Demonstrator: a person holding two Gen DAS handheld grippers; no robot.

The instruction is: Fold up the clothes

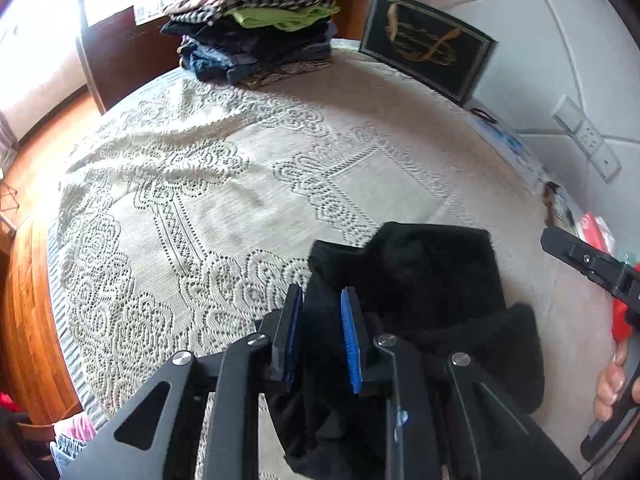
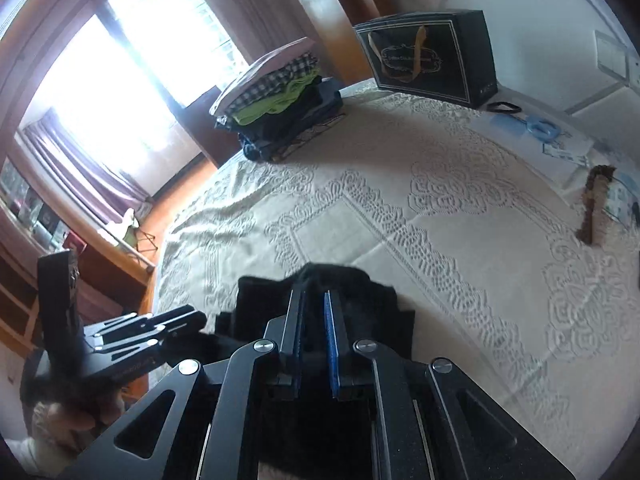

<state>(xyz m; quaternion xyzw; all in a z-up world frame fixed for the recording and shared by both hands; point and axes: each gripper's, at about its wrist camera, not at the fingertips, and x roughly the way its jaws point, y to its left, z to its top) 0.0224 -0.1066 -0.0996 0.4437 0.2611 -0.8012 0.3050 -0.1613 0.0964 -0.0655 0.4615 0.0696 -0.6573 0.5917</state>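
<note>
A black garment [image 1: 432,292] lies bunched at the near edge of a lace-covered table [image 1: 240,184]. My left gripper [image 1: 322,300] is over the garment's left part with a gap between its blue pads; black cloth fills the gap. In the right wrist view the same garment [image 2: 376,304] lies under my right gripper [image 2: 316,300], whose pads stand a narrow gap apart over the cloth. I cannot tell if either gripper pinches the cloth. The right gripper shows at the left wrist view's right edge [image 1: 584,260]; the left gripper shows at the lower left of the right wrist view [image 2: 160,328].
A stack of folded clothes [image 1: 256,28] sits at the table's far edge, also seen in the right wrist view [image 2: 280,100]. A dark gift bag [image 1: 428,44] stands at the far right by the wall. A brush [image 2: 596,204] and blue items [image 2: 528,126] lie along the right edge.
</note>
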